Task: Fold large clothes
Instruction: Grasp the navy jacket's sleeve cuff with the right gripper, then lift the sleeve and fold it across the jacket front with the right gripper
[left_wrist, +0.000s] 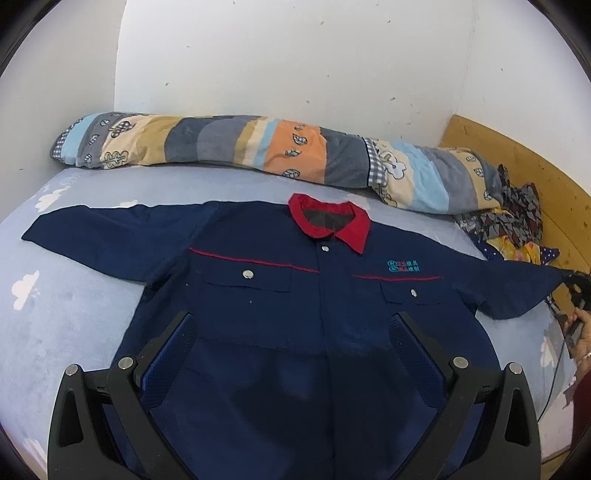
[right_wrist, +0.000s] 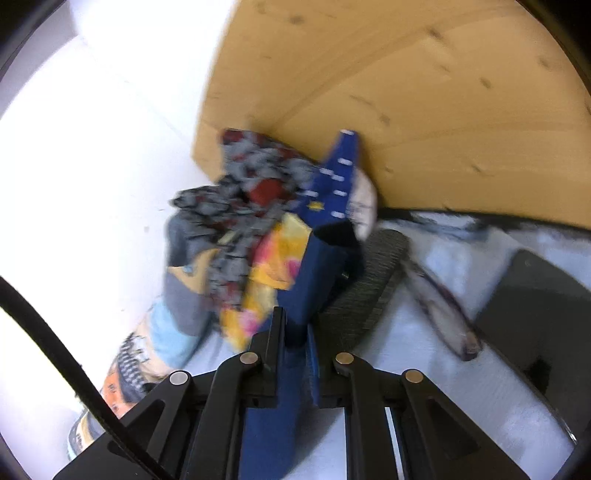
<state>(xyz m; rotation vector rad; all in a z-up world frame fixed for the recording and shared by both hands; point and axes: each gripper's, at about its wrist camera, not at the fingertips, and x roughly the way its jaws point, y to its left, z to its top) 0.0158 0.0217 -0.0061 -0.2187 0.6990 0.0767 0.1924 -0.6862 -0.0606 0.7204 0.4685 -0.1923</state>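
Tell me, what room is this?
Probably a bedroom. The jacket lies spread on a bed with a blue cloud-print sheet, a rolled quilt sits by the white wall, and a wooden headboard stands at one end.

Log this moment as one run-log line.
navy work jacket flat on bed | left gripper open above it | right gripper shut on sleeve

The left wrist view looks from above the hem of the navy jacket, up its length toward the striped quilt and white wall, the whole garment lying ahead of and between its wide-spread jaws. The right wrist view sits very close, blurred, facing the wooden board beyond its jaws. Both views share the board and, apparently, the patterned clothes pile.
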